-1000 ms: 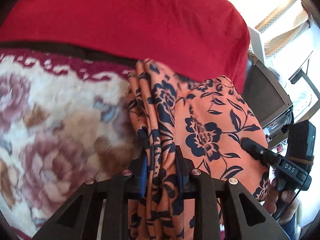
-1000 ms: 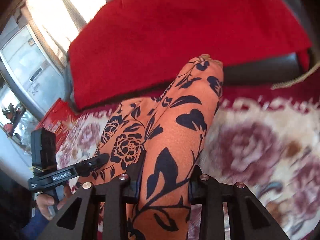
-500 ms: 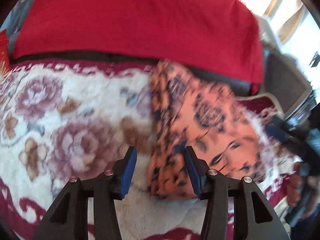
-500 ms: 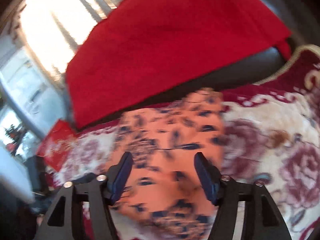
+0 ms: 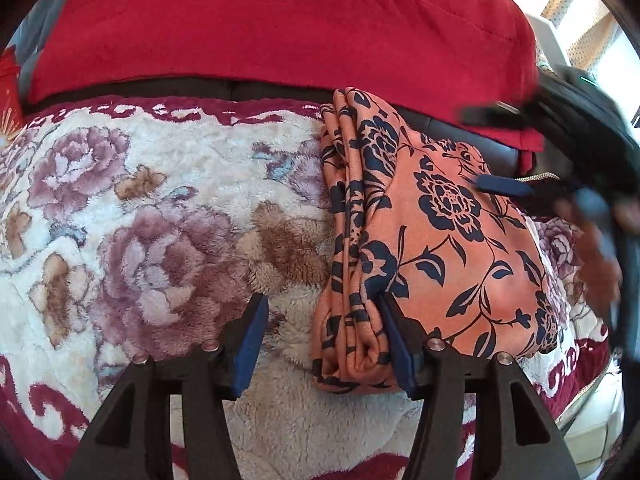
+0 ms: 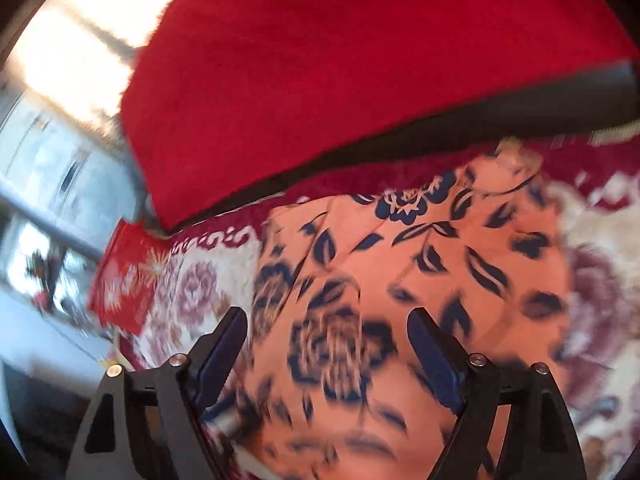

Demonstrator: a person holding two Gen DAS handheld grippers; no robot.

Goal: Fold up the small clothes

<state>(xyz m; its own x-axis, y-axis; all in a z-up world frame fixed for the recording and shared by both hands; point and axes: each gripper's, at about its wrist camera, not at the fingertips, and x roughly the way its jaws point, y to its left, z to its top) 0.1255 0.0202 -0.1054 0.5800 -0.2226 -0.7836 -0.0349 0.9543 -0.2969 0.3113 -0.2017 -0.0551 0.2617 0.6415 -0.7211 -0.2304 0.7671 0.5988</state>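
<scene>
An orange garment with a dark blue flower print lies folded in a thick stack on a fleecy floral blanket. My left gripper is open; the garment's near left corner sits between its jaws and rests against the right pad. In the right wrist view, which is blurred, the same garment lies flat, and my right gripper hovers open over its near part. The right gripper also shows blurred in the left wrist view, at the garment's far right.
A red cloth covers a dark sofa back behind the blanket; it also shows in the right wrist view. A red patterned item lies at the blanket's left end. A bright window stands beyond.
Both grippers have opened and let go of the garment, which has dropped folded onto the blanket. Both have pulled back a little; the right one is still moving.
</scene>
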